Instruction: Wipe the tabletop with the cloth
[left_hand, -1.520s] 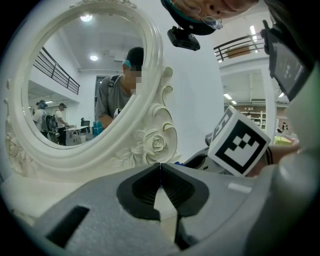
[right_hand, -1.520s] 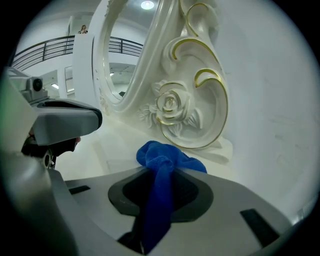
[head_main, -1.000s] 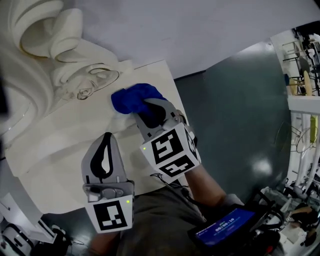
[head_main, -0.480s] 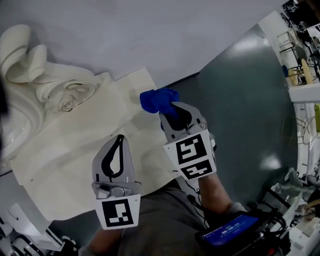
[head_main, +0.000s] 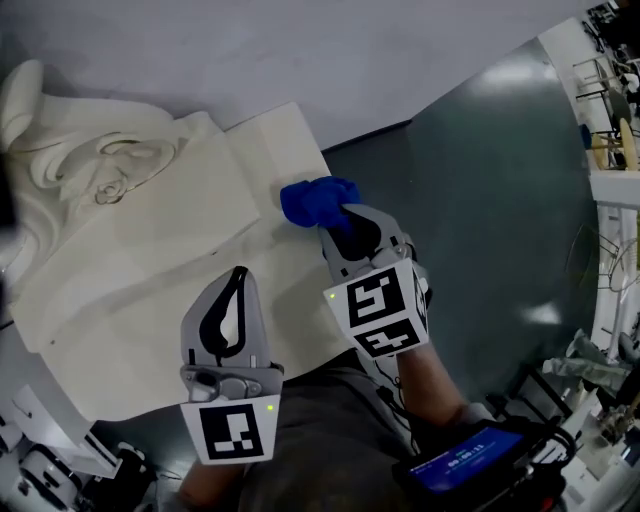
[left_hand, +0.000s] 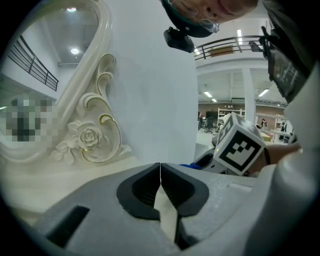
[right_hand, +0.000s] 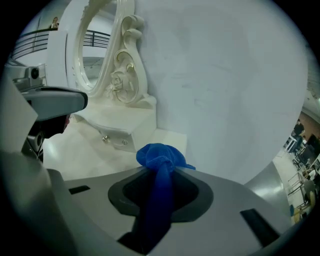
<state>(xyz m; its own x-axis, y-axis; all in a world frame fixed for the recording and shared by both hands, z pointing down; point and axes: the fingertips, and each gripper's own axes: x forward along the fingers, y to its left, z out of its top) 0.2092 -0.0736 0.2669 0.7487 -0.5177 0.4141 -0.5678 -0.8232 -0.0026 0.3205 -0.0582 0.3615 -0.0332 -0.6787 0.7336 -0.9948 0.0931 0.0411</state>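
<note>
One blue cloth (head_main: 318, 198) clamped in right tool (head_main: 341, 216), at tabletop (head_main: 150, 290) edge

- Head view dim; pale glare patches on the floor (head_main: 541, 316) at three o'clock.
- Gripper views brighter, fisheye-bent, black-cornered; ceiling lights (left_hand: 207, 94) at two o'clock.

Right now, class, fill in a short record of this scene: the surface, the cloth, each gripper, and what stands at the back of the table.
Surface: cream tabletop set against a pale wall.
Cloth: blue cloth, bunched, at the tabletop's right edge in the head view.
Right: right gripper, jaws closed on the blue cloth.
Left: left gripper, jaws together with nothing between them, over the tabletop.
Back of table: ornate mirror frame with a carved rose.
</note>
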